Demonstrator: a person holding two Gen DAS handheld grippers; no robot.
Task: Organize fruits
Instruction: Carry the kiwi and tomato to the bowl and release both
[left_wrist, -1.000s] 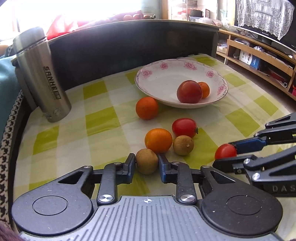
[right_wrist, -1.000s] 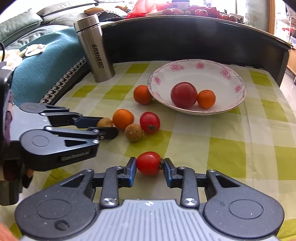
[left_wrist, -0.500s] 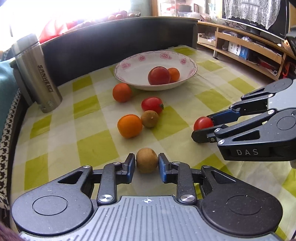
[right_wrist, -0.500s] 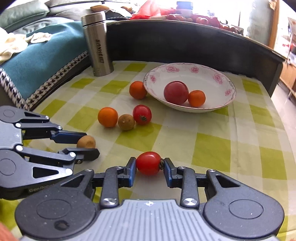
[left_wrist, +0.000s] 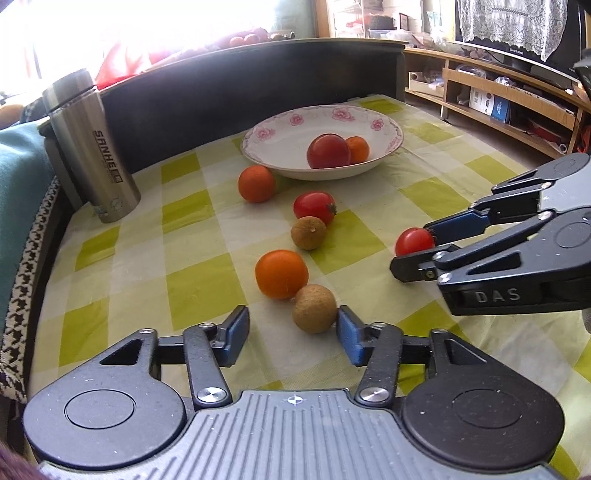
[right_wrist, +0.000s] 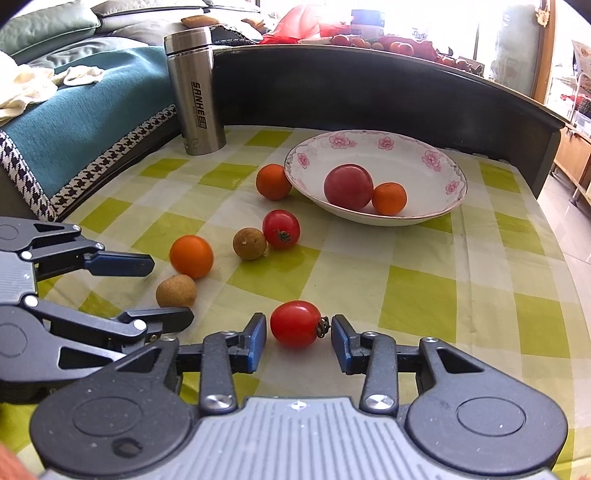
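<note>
My left gripper (left_wrist: 293, 334) stands open low over the checked cloth. A brown longan (left_wrist: 314, 308) lies between its fingers, close to the right pad and touching an orange (left_wrist: 281, 274). My right gripper (right_wrist: 298, 341) is open too, around a small red tomato (right_wrist: 295, 324) that rests on the cloth with a thin gap at the left pad. A second longan (right_wrist: 249, 243) and tomato (right_wrist: 281, 228) lie further in. Another orange (right_wrist: 273, 181) sits against the flowered bowl (right_wrist: 436, 162), which holds a large red fruit (right_wrist: 348, 186) and a small orange (right_wrist: 389, 198).
A steel flask (right_wrist: 195, 90) stands at the back left by a dark raised board (right_wrist: 369, 92) behind the table. A teal blanket (right_wrist: 74, 110) lies off the left edge. Wooden shelves (left_wrist: 509, 110) stand to the right. Bare cloth (right_wrist: 480, 277) stretches right of the bowl.
Both grippers came down toward the cloth and opened. The longan left the left fingers and lies by the orange. The tomato now rests on the cloth between the right fingers.
</note>
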